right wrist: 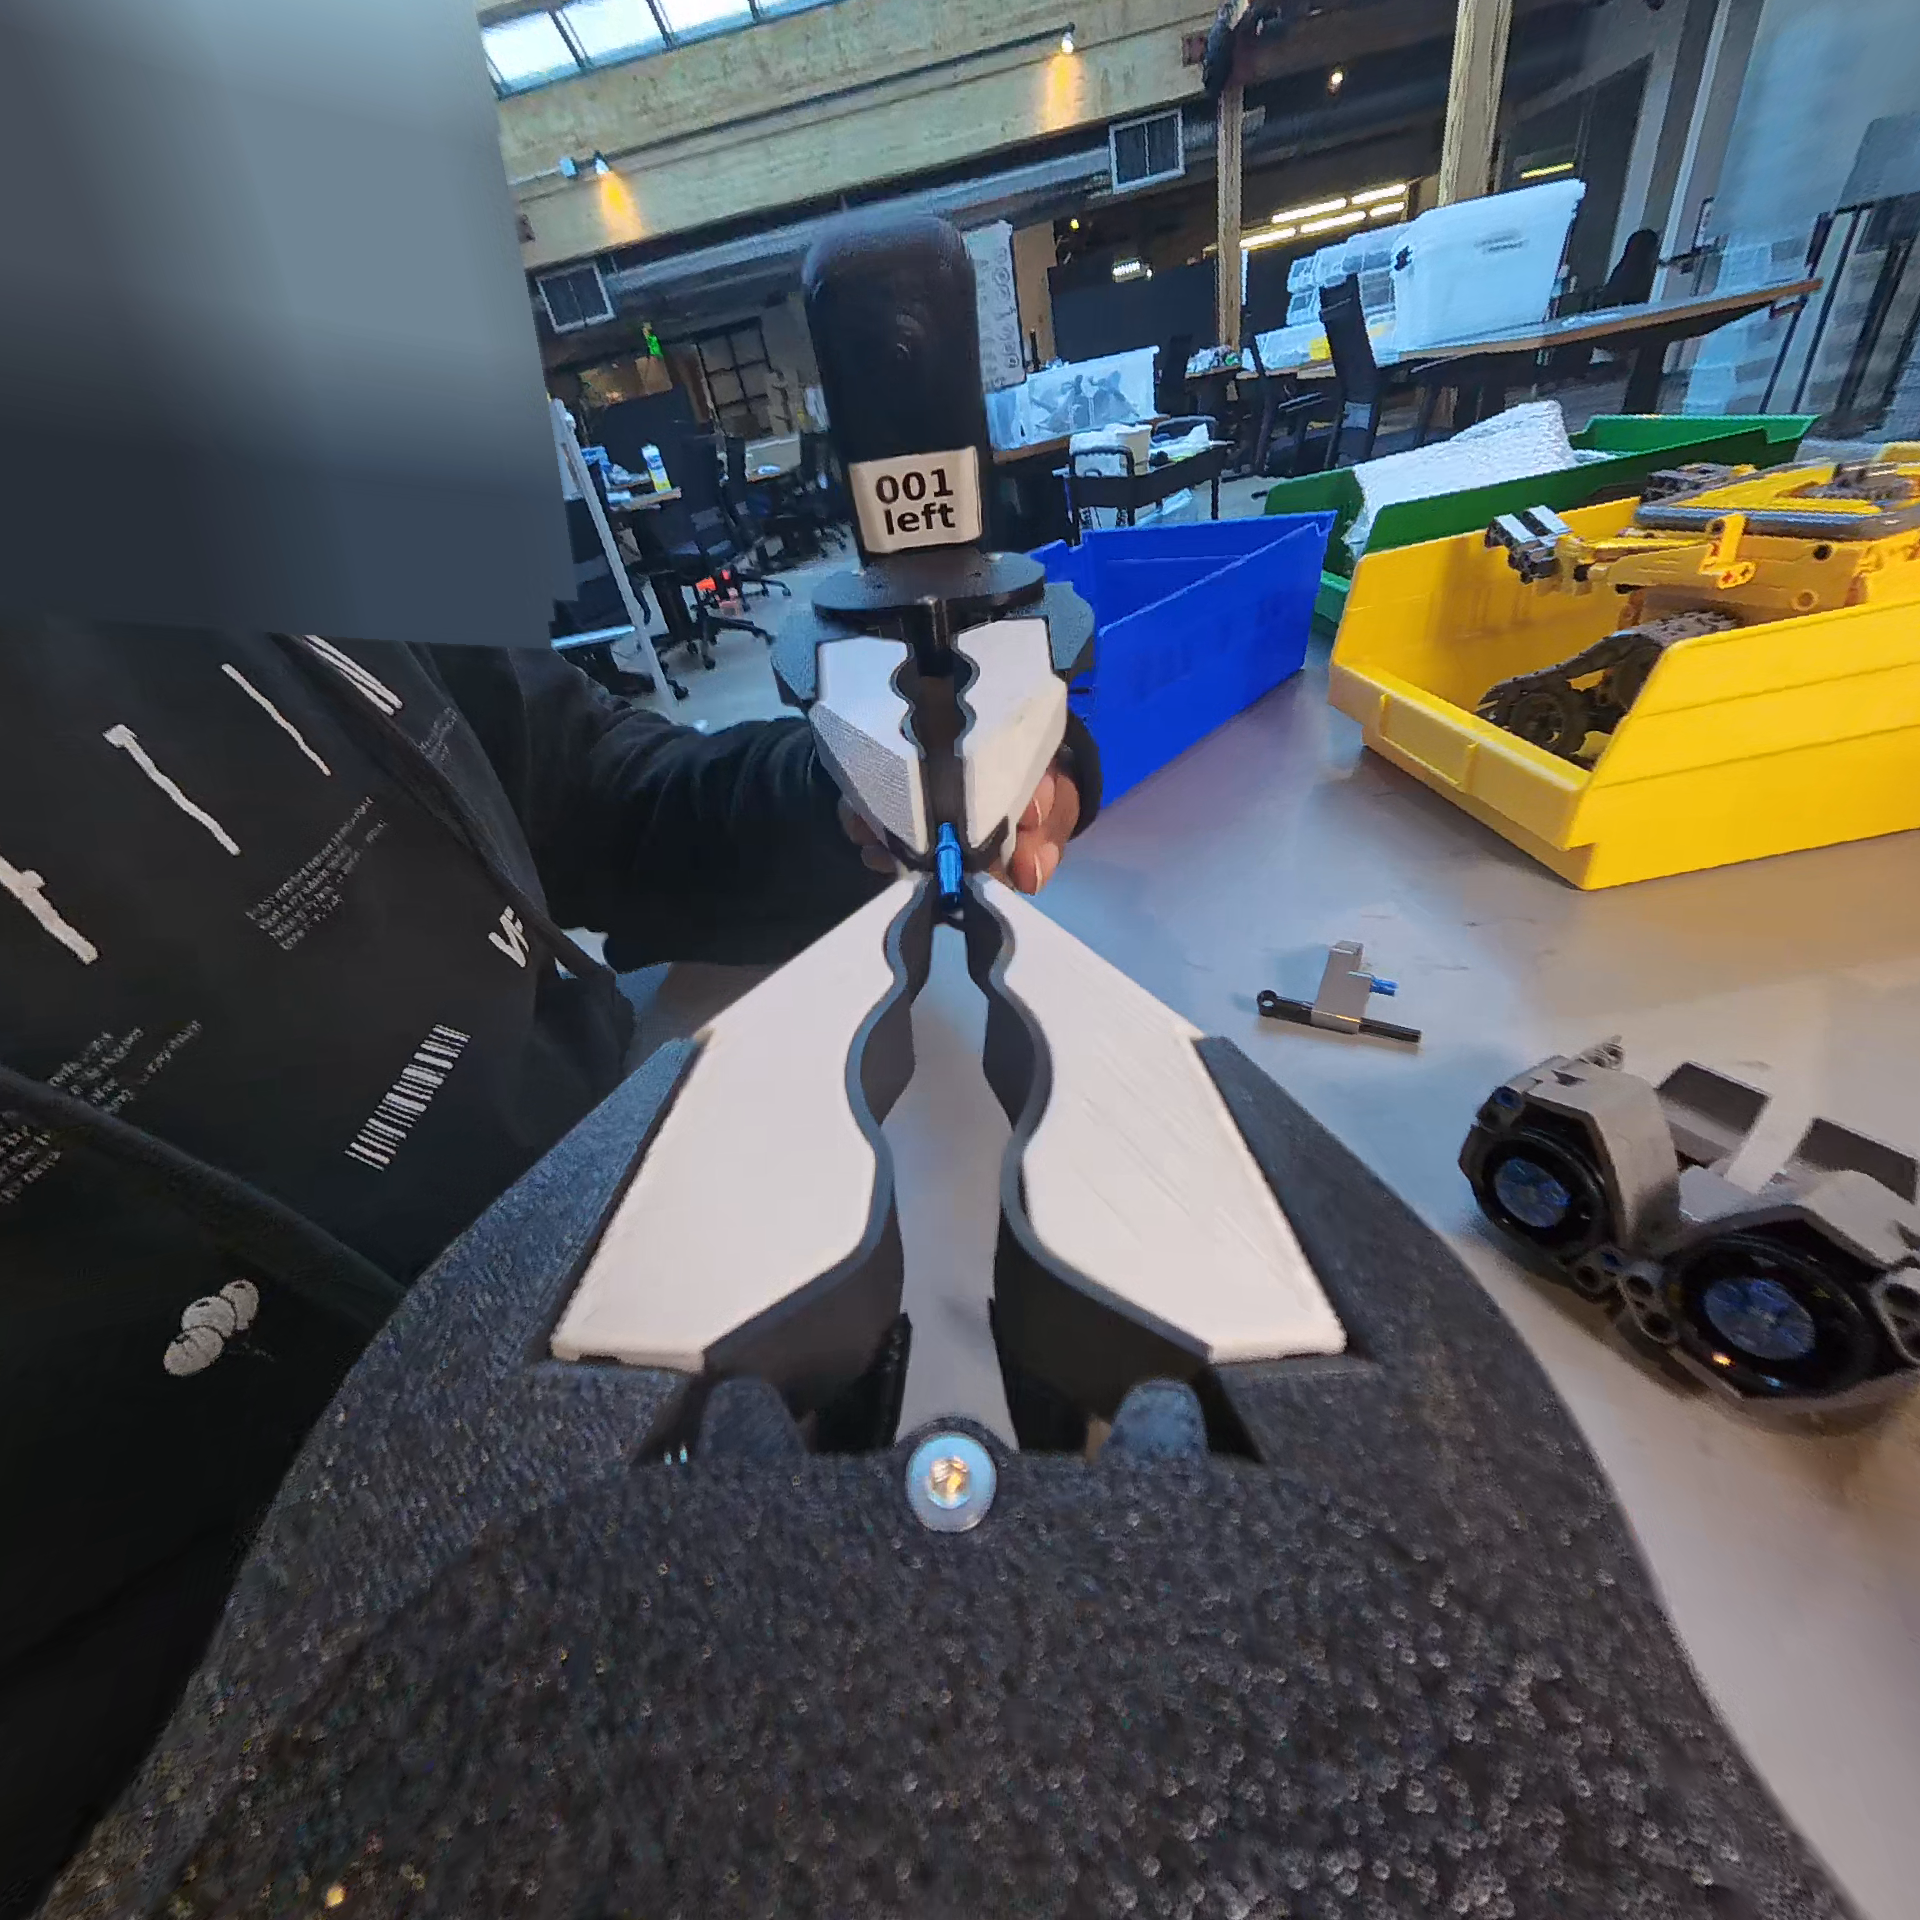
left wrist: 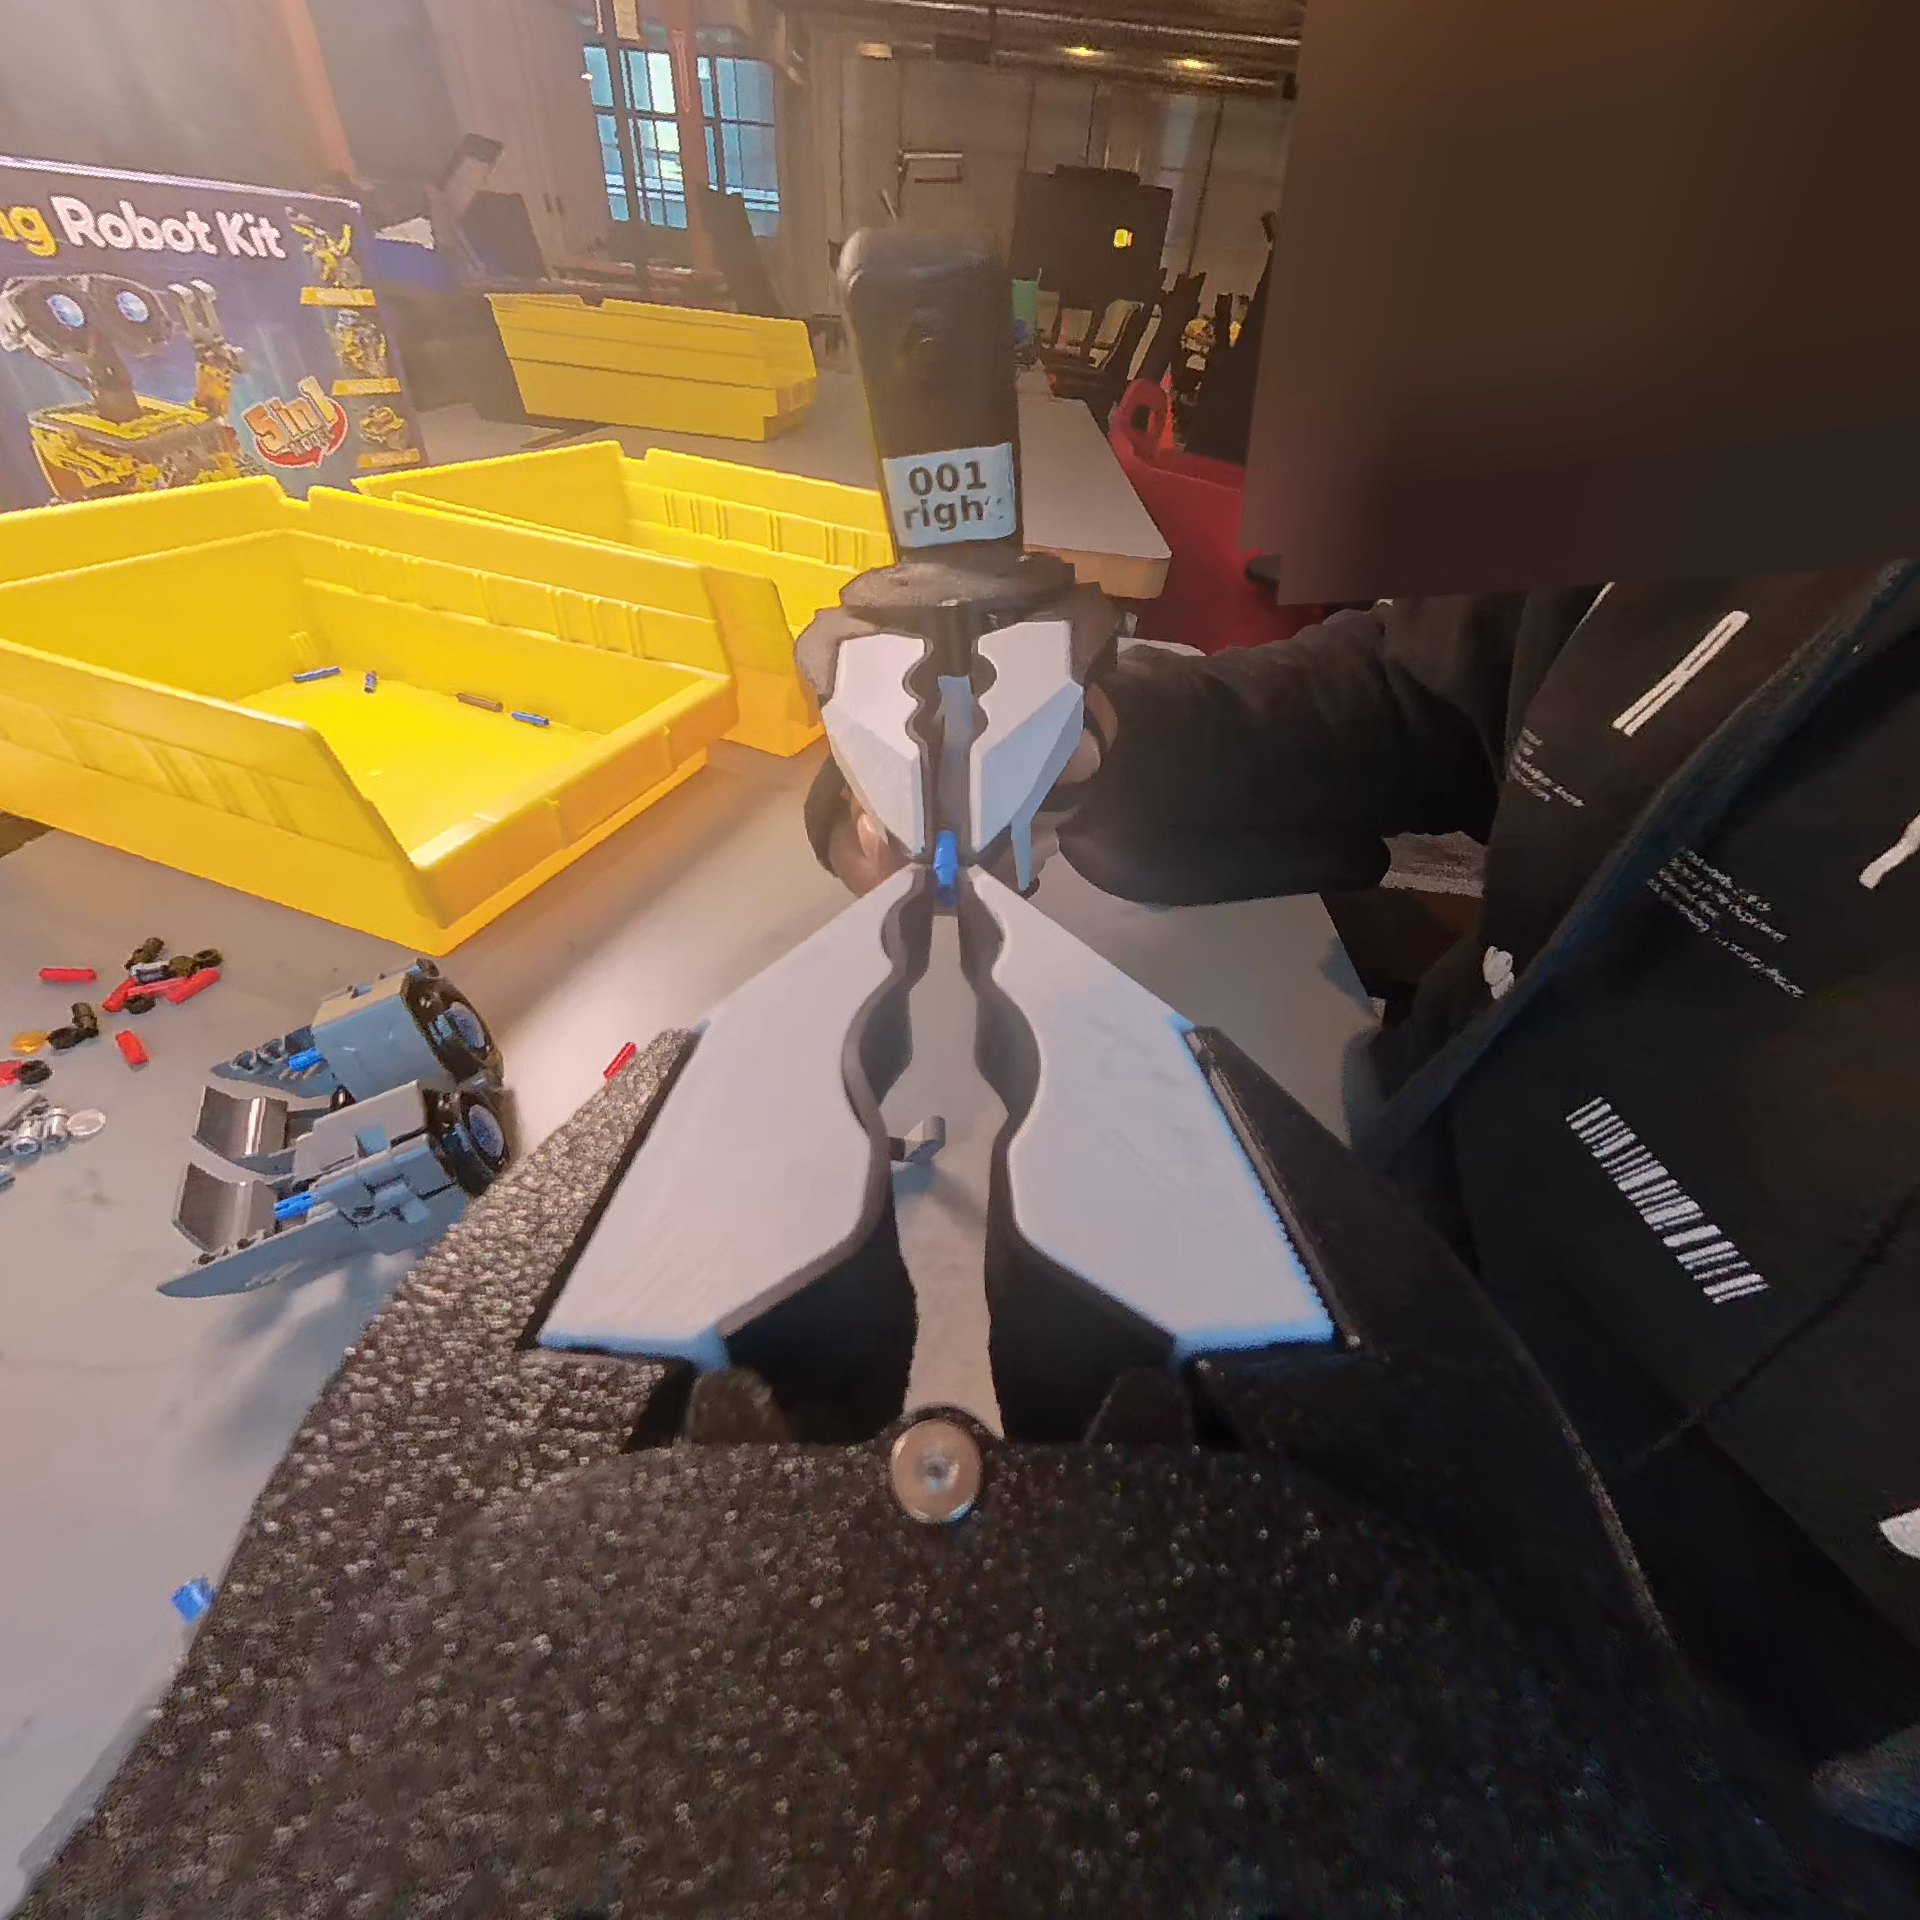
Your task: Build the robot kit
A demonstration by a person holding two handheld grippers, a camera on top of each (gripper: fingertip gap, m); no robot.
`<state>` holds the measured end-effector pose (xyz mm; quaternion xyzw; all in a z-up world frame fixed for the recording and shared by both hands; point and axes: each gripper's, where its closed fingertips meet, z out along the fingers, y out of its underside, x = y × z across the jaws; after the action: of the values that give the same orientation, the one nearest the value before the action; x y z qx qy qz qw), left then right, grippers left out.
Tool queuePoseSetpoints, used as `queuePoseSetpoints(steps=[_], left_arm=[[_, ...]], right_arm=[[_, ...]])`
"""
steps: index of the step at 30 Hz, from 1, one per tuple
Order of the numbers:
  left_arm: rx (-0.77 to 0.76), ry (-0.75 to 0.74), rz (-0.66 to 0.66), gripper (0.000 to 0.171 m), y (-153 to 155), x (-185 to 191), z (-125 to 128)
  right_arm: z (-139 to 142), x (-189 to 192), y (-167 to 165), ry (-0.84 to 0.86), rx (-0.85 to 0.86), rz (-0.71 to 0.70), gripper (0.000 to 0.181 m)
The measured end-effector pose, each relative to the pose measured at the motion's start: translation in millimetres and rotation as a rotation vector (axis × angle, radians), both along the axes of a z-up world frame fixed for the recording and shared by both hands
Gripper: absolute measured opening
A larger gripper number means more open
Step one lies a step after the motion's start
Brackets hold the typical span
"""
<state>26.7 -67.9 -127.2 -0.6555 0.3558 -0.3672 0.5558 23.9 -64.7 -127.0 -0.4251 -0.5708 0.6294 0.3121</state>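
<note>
My left gripper (left wrist: 940, 885) and my right gripper (right wrist: 945, 902) meet tip to tip above the grey table. A small blue pin (left wrist: 943, 857) sits between the tips, and both pairs of fingers are closed on it, one at each end. The pin also shows in the right wrist view (right wrist: 945, 864). The right gripper shows in the left wrist view (left wrist: 940, 836), held in a hand with a black sleeve. The left gripper shows in the right wrist view (right wrist: 943, 831), also hand-held. A grey brick assembly with two black wheels (left wrist: 343, 1132) lies on the table (right wrist: 1704, 1257).
A yellow bin (left wrist: 208, 800) holds a few small pins; more yellow bins and a printed kit box (left wrist: 187, 322) stand behind. Loose red and black pieces (left wrist: 135, 987) lie at left. A grey piece on a black axle (right wrist: 1340, 1000), a yellow bin (right wrist: 1714, 821) with a built model, a blue bin (right wrist: 1195, 644). Both grippers' tips are close together, under 4 cm apart.
</note>
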Motion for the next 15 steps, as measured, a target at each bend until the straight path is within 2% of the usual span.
queuePoseSetpoints(steps=[2,5,7,10,15], left_arm=[[-0.025,-0.012,0.027,0.004,7,-10,-3],[-0.042,-0.025,0.077,0.003,16,-30,-4],[-0.056,-0.027,0.096,0.003,21,-36,-7],[-0.082,-0.013,0.099,0.003,24,-35,-17],[-0.094,0.005,0.097,0.003,25,-33,-23]], right_arm=[[-10,7,8,-0.059,0.1,0.013,0.018],[-61,29,20,-0.263,0.433,0.051,0.018],[-90,36,20,-0.358,0.589,0.089,0.02],[-107,32,13,-0.374,0.67,0.142,0.021],[-115,21,12,-0.368,0.696,0.158,0.02]])
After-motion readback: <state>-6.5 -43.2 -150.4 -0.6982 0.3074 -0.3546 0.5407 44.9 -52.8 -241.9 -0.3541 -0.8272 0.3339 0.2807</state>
